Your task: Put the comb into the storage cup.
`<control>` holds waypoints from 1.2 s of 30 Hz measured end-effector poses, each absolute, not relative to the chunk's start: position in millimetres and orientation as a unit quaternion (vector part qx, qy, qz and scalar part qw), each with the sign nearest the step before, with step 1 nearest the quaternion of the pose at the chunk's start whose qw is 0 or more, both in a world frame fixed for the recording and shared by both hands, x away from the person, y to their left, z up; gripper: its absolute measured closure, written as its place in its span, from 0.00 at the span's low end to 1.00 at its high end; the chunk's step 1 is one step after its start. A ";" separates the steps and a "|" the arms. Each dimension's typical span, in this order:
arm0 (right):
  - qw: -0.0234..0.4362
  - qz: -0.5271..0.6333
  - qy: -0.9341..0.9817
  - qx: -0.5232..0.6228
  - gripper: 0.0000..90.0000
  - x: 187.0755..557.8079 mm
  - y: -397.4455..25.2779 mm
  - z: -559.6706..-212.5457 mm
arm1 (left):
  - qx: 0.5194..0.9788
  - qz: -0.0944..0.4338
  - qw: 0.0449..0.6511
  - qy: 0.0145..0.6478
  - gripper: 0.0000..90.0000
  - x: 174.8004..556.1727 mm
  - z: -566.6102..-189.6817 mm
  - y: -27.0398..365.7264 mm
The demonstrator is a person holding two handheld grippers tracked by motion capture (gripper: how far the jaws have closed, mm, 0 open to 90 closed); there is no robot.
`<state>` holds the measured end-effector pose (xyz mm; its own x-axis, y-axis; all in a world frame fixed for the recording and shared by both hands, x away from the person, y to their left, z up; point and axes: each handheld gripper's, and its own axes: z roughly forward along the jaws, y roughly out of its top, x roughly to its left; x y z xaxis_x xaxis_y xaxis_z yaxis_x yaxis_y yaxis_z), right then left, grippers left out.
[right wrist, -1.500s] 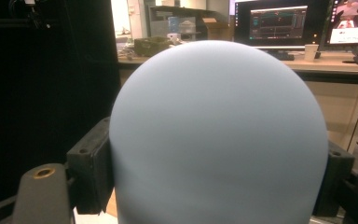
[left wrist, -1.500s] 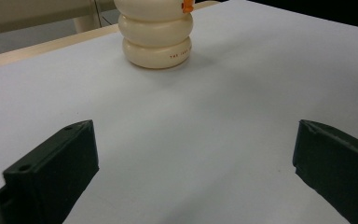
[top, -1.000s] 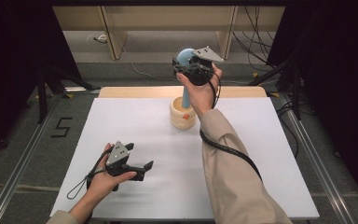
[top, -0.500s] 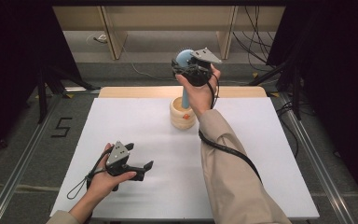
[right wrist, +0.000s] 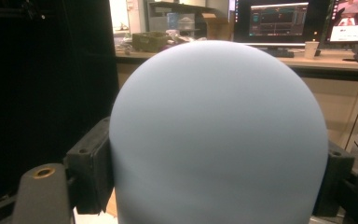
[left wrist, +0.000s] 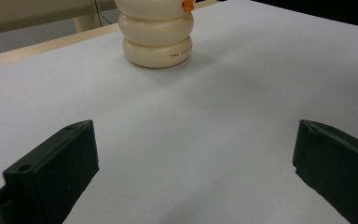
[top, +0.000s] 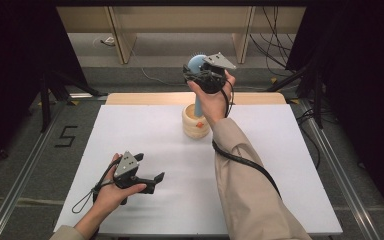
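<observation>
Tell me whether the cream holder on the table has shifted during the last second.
No. The cream holder sits at the same spot just in front of the table's wooden far edge, with the right gripper clamped on the blue brush above it.

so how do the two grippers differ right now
The left gripper is open with nothing between its jaws, while the right gripper is shut on the round blue brush head. The left gripper sits low at the near side of the white table; the right gripper is raised above the cream holder. Both are black, hand-held, with a grey plate on top.
</observation>
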<state>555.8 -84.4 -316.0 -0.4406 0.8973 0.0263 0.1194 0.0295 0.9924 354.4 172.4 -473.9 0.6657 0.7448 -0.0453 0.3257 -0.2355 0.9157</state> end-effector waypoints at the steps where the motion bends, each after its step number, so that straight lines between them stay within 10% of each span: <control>1: 0.342 0.567 0.632 0.402 0.24 555.9 -84.2 -316.5 | 0.758 0.206 0.508 0.353 0.00 354.4 -473.9 172.3; 36: 0.334 0.548 0.650 0.408 0.24 561.2 -83.7 -344.4 | 0.761 0.205 0.505 0.351 0.00 354.6 -475.8 171.2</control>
<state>561.2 -83.7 -344.4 -0.4435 0.8961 0.0137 0.1652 0.0667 0.9840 354.6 171.2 -475.8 0.6692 0.7418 -0.0428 0.3280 -0.2432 0.9128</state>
